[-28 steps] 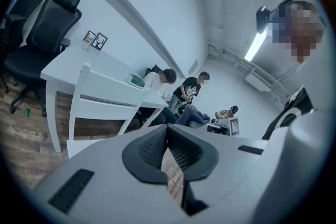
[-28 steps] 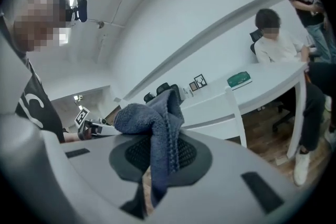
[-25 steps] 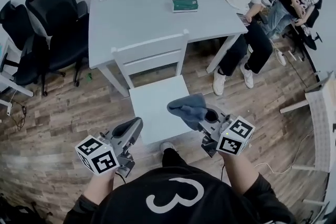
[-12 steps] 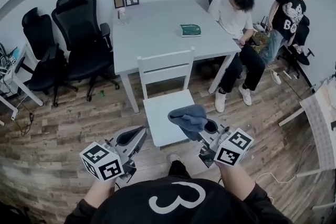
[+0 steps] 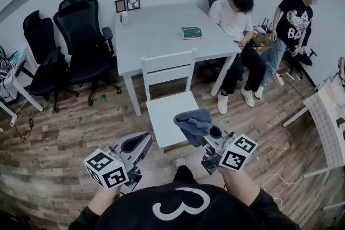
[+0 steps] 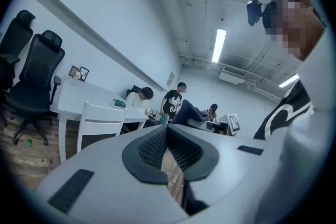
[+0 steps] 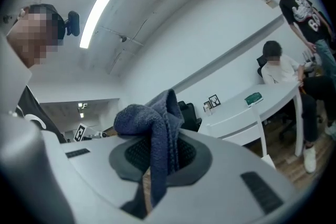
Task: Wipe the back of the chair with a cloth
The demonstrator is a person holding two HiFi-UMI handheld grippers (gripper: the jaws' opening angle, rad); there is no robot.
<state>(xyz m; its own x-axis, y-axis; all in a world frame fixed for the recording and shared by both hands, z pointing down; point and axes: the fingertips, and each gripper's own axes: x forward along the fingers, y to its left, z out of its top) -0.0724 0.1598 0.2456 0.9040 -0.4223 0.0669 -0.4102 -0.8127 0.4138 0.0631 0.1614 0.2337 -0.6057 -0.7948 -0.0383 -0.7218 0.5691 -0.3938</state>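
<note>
A white wooden chair [image 5: 168, 69] stands in front of me on the wood floor, its slatted back against the white table [image 5: 156, 35] and its seat [image 5: 171, 110] toward me. My right gripper [image 5: 207, 134] hovers over the seat's near right corner, shut on a bunched blue cloth [image 5: 193, 121]. In the right gripper view the cloth [image 7: 155, 131] drapes over the jaws and the chair [image 7: 259, 126] is far off at the right. My left gripper [image 5: 141, 144] hangs just left of the seat's front edge, jaws together and empty. The left gripper view shows the chair [image 6: 100, 122] at a distance.
Two black office chairs [image 5: 81, 35] stand left of the table. One person sits [image 5: 237, 16] at the table's right end and another stands [image 5: 294, 13] beyond. A green book [image 5: 191, 33] and picture frames [image 5: 132, 1] lie on the table. A white rack [image 5: 329, 113] is at the right.
The head view has lifted and pulled back, so the chair and table sit farther up the room. Both grippers keep their poses, the cloth still held in the right one.
</note>
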